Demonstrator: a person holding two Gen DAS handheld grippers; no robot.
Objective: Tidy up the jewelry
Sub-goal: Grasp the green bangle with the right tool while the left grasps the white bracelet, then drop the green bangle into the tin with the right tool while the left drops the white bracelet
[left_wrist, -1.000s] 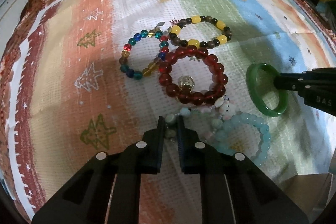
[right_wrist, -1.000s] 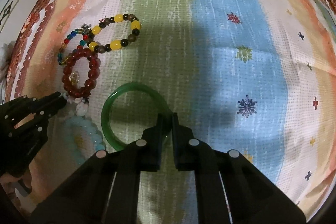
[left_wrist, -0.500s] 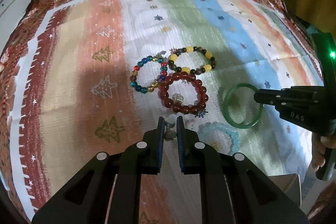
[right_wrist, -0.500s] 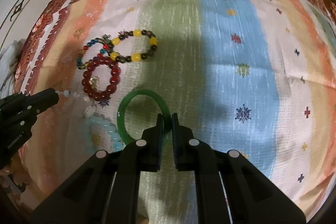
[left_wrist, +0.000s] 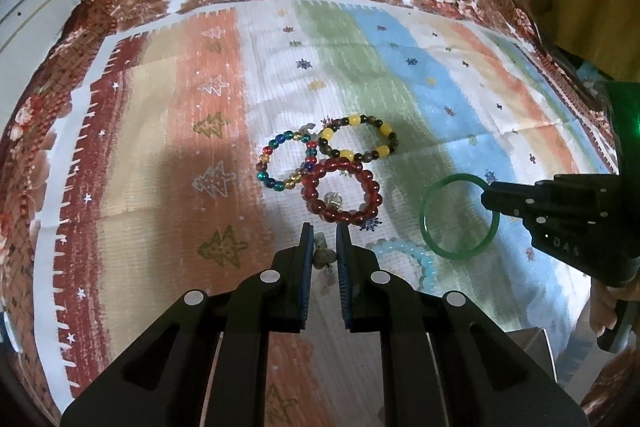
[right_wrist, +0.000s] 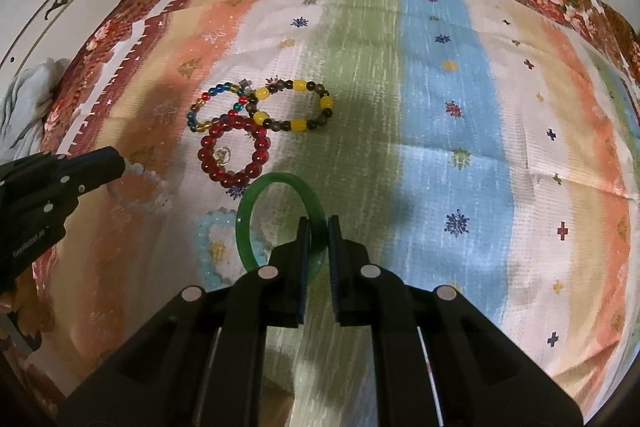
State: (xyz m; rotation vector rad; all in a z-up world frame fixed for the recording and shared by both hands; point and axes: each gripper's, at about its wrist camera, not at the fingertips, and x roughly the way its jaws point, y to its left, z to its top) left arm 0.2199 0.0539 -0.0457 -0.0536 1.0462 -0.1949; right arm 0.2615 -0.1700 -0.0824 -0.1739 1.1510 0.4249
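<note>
Both grippers are mid-lift. The right gripper (right_wrist: 318,239) is clamped on a smooth green bangle (right_wrist: 256,199); the left gripper (left_wrist: 323,247) pinches a strand of pale mixed beads (left_wrist: 322,255). Next, each probably needs carrying to a storage spot, none visible. Ahead lie dark red (left_wrist: 342,193), yellow-and-brown (left_wrist: 360,139) and multicoloured (left_wrist: 284,163) bead bracelets, overlapping on the striped cloth (left_wrist: 160,147).

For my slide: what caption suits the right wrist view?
Right gripper fingers clamp a green bangle above three beaded bracelets on striped cloth.
</note>
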